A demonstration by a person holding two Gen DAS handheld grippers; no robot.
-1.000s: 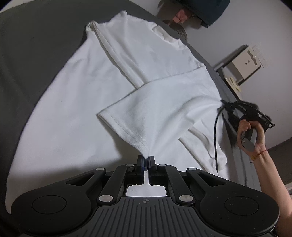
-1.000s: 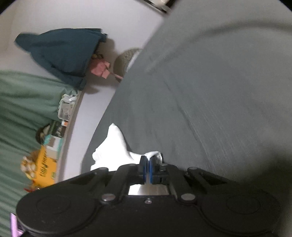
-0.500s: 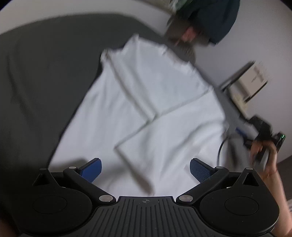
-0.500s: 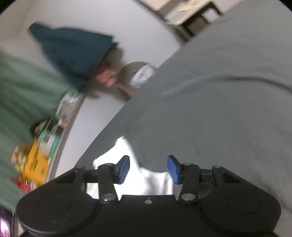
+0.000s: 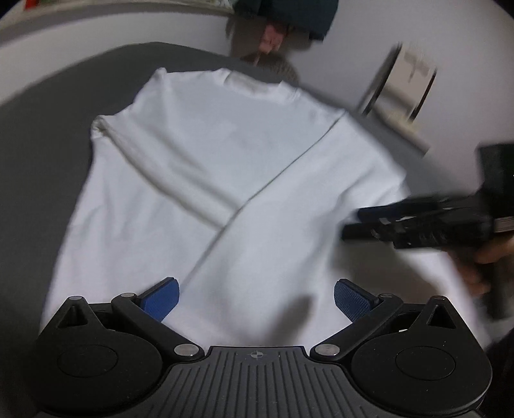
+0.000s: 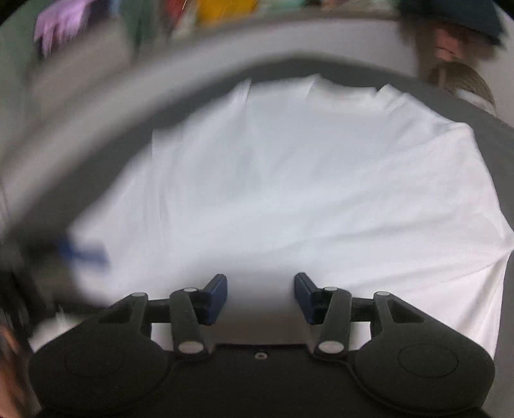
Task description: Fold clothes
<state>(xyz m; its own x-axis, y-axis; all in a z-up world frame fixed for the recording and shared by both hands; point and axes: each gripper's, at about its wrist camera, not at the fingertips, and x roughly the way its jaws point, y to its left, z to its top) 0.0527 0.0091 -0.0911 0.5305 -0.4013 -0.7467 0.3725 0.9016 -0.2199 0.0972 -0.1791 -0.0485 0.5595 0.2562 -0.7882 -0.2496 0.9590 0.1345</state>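
Jaws apart, white shirt (image 5: 225,180) on grey bedsheet (image 5: 41,135), pale wall (image 5: 449,38), possibly shelving (image 6: 192,13)

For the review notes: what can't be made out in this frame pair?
- Right wrist view: the shelf clutter along the top is smeared by motion blur; no item is readable.
- Right wrist view: the left gripper at the left edge is a blurred dark streak.
- Left wrist view: the white shirt has its near hem hidden behind the gripper body.
- Left wrist view: the wall fixture is blurred.

No text, label, brand, number or sign can be read in either view; the coloured items along the wall are blurred.
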